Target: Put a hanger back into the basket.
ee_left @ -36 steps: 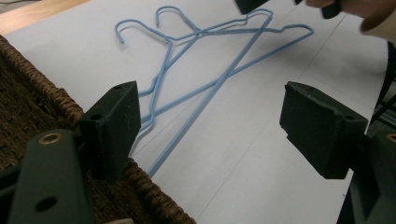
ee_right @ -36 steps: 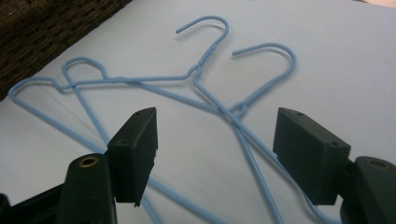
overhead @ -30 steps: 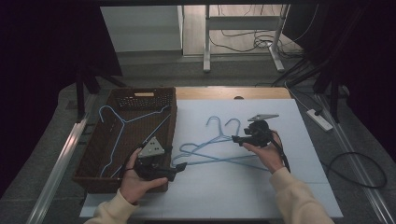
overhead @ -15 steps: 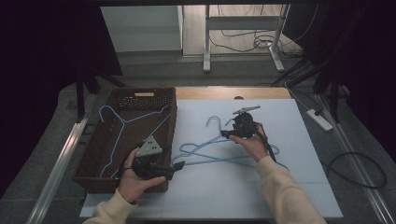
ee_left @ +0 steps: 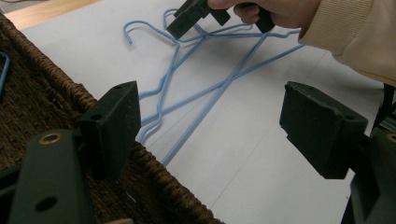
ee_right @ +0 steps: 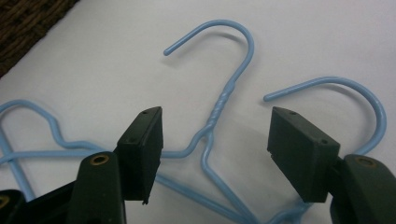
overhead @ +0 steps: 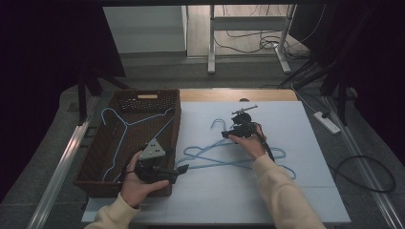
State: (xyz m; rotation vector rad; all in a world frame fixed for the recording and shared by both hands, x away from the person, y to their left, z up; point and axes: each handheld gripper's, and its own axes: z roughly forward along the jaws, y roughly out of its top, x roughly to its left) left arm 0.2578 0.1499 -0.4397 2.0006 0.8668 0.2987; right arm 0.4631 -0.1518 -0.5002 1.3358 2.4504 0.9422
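Two light-blue wire hangers [overhead: 224, 160] lie crossed on the white table sheet [overhead: 286, 191], hooks toward the far side. My right gripper [overhead: 228, 134] hovers low over their necks. Its jaws have just been closing a little and stand open. One hanger's twisted neck [ee_right: 219, 109] lies between them, untouched by the right gripper [ee_right: 215, 144]. The second hook [ee_right: 369, 100] curves by the right jaw. A third blue hanger [overhead: 122, 136] rests in the wicker basket [overhead: 176, 124]. My left gripper [overhead: 181, 171] is open and holds nothing at the basket's near right corner; the left gripper [ee_left: 215, 121] faces the hangers [ee_left: 224, 84].
The basket's woven rim [ee_left: 46, 88] runs right under my left jaw. A wooden strip [overhead: 239, 95] edges the table's far side. On the floor beyond are desk legs, cables and a power strip [overhead: 327, 121]. A metal rail [overhead: 62, 167] runs along the left.
My right gripper has moved left across the sheet and slightly down, from beside the hooks to over the hanger necks. The left gripper has stayed put.
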